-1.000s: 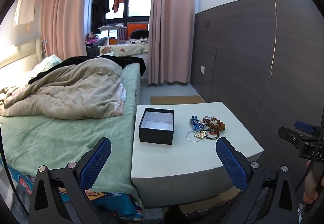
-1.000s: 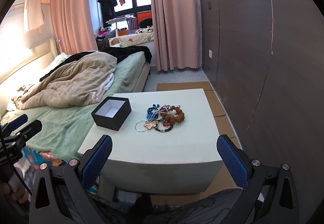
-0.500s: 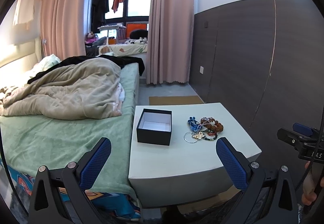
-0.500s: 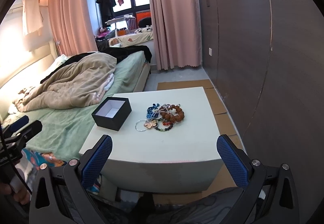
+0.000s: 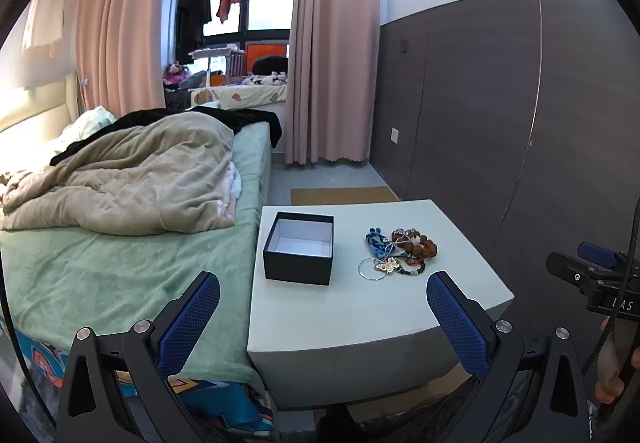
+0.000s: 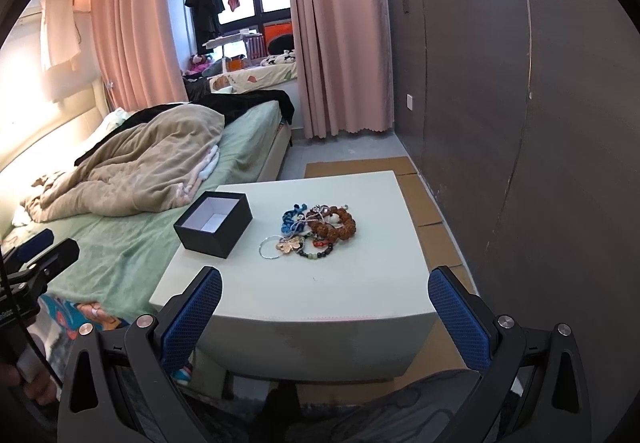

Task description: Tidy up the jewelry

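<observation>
A: A pale table (image 5: pixel 372 307) stands beside a bed (image 5: pixel 120 263) in a bedroom. On it sits a black box (image 5: pixel 298 253), lid off, white inside and nothing in it.

B: And the jewelry?

A: A small heap of jewelry (image 6: pixel 314 231) lies just right of the box, apart from it: a brown bead bracelet (image 6: pixel 336 225) at the far right, a blue cord piece (image 6: pixel 290 221) at the far left, a thin silver ring (image 6: pixel 271 247) nearest the camera.

B: The tools?

A: The left gripper (image 5: pixel 322 321) hangs short of the table's near edge, blue pads spread wide, holding nothing. The right gripper (image 6: pixel 325 317) does the same from the right, fingers parted and empty, well apart from the heap.

B: The rest of the room?

A: A beige blanket (image 6: pixel 144 171) lies rumpled on the green sheet; pink curtains (image 5: pixel 332 43) frame the far window.
</observation>
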The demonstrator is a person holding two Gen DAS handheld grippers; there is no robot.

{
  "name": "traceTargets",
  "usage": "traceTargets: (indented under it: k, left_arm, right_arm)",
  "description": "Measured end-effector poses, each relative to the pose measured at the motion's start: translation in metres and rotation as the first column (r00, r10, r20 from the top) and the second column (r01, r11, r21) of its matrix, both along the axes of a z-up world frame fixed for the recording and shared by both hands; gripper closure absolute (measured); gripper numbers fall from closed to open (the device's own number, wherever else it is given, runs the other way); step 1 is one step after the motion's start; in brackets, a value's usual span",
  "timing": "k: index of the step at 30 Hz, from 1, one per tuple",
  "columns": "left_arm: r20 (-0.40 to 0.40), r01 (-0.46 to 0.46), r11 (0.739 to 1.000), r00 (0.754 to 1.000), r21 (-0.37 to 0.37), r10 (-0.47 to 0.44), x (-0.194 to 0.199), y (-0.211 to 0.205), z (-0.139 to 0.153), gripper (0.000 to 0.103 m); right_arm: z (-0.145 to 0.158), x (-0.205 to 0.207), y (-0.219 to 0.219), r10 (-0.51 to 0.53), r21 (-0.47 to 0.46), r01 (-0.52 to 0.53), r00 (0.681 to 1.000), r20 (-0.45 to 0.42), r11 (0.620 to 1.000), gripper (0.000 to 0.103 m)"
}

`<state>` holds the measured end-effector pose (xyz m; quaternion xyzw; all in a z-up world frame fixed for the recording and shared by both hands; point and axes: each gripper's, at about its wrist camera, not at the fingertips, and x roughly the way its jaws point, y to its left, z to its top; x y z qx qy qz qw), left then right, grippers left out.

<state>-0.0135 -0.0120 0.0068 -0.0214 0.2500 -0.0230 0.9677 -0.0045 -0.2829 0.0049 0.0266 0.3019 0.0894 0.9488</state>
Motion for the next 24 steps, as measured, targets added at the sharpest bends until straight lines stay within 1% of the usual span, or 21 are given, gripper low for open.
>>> traceTargets:
  k: [4, 8, 14, 17, 20, 22, 24]
  left_arm:
    - [0.006, 0.009, 1.000, 1.000, 0.001, -0.009, 0.004, -0.002, -0.003, 0.000]
    - [0.007, 0.036, 0.999, 0.999, 0.000, -0.036, 0.013, -0.004, -0.008, 0.000]
    - [-0.027, 0.074, 0.997, 0.997, -0.035, -0.075, 0.043, -0.004, -0.023, 0.000]
    - [-0.045, 0.089, 0.995, 0.995, -0.054, -0.092, 0.058, -0.007, -0.031, 0.005]
    - [-0.080, 0.107, 0.991, 0.990, -0.081, -0.114, 0.076, -0.011, -0.042, 0.014]
    - [-0.105, 0.115, 0.988, 0.986, -0.103, -0.126, 0.087, -0.014, -0.049, 0.021]
    - [-0.129, 0.127, 0.983, 0.981, -0.130, -0.143, 0.100, -0.018, -0.057, 0.023]
  right_arm:
    - [-0.003, 0.002, -0.002, 0.004, 0.018, -0.004, 1.000, -0.006, 1.000, 0.000]
    - [-0.013, 0.009, -0.007, 0.004, 0.035, -0.004, 1.000, -0.020, 0.999, 0.000]
    - [-0.027, 0.027, -0.018, -0.032, 0.030, 0.033, 0.998, -0.050, 0.999, 0.000]
    - [-0.036, 0.037, -0.025, -0.039, 0.040, 0.041, 0.997, -0.060, 0.998, 0.000]
    - [-0.045, 0.048, -0.034, -0.049, 0.037, 0.052, 0.996, -0.078, 0.998, 0.000]
    - [-0.051, 0.056, -0.038, -0.041, 0.051, 0.046, 0.995, -0.096, 0.998, 0.000]
    - [-0.057, 0.063, -0.043, -0.038, 0.065, 0.045, 0.994, -0.107, 0.997, 0.000]
